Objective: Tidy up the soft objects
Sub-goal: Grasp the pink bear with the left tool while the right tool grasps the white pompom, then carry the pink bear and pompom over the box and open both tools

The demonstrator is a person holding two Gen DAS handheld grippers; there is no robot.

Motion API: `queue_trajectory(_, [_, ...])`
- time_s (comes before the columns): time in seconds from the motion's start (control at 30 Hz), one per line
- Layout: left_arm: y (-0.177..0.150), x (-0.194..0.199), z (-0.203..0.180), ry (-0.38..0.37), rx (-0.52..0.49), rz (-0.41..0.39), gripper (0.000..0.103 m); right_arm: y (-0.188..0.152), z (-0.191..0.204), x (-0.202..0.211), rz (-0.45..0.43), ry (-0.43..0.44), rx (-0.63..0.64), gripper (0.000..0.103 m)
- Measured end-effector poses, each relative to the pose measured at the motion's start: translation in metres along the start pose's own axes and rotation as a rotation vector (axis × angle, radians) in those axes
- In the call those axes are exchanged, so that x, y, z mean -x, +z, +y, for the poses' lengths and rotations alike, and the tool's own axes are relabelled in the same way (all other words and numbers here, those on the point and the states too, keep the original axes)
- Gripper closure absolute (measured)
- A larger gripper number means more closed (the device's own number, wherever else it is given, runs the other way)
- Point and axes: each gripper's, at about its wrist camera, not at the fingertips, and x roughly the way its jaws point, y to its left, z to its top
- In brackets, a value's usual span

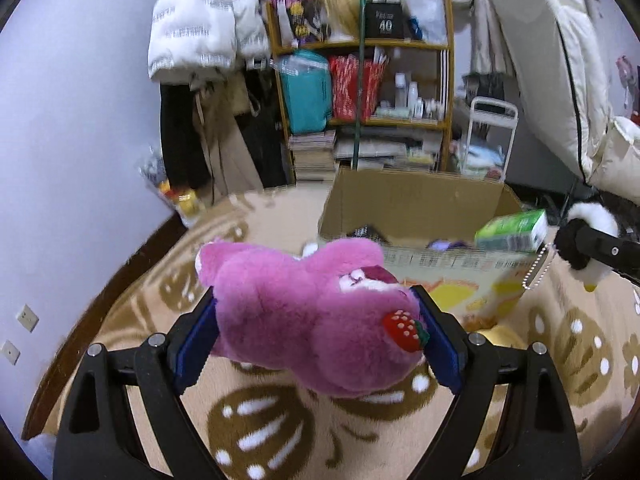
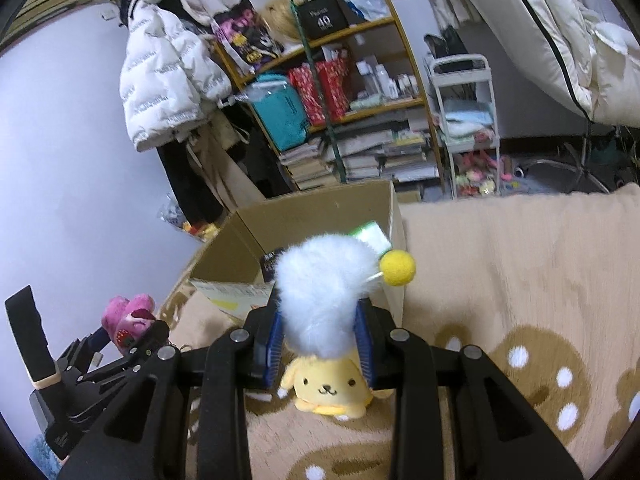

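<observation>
Left gripper raised, clamping one pink bear; right gripper clamping one white plush; one box.

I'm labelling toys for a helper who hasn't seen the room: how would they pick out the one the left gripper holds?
Start at the open cardboard box on the patterned rug. Just in front of it, the left gripper clamps a pink plush bear above the rug. Unlike the white fluffy toy in the right gripper, it carries a red strawberry.
</observation>
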Motion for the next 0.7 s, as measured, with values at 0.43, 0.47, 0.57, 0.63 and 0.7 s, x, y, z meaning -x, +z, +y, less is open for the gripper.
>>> queue_trajectory(0.43, [0.025,0.002,-0.019,-0.047,-0.029,-0.109,0.014,0.021,0.014,-0.002,-0.064,0.03,0.074,0.07])
queue_trajectory(0.47, [0.03,0.003,-0.02,-0.051,-0.028,-0.12,0.014,0.022,0.015,-0.002,-0.067,0.029,0.082,0.07])
queue_trajectory(0.57, [0.042,0.004,-0.021,-0.055,-0.04,-0.148,0.014,0.027,0.02,-0.005,-0.067,0.035,0.108,0.07])
queue_trajectory(0.63, [0.05,0.003,-0.023,-0.06,-0.057,-0.161,0.014,0.032,0.023,-0.011,-0.058,0.039,0.127,0.07])
queue_trajectory(0.7, [0.057,0.003,-0.024,-0.061,-0.073,-0.172,0.014,0.037,0.024,-0.015,-0.056,0.053,0.129,0.07])
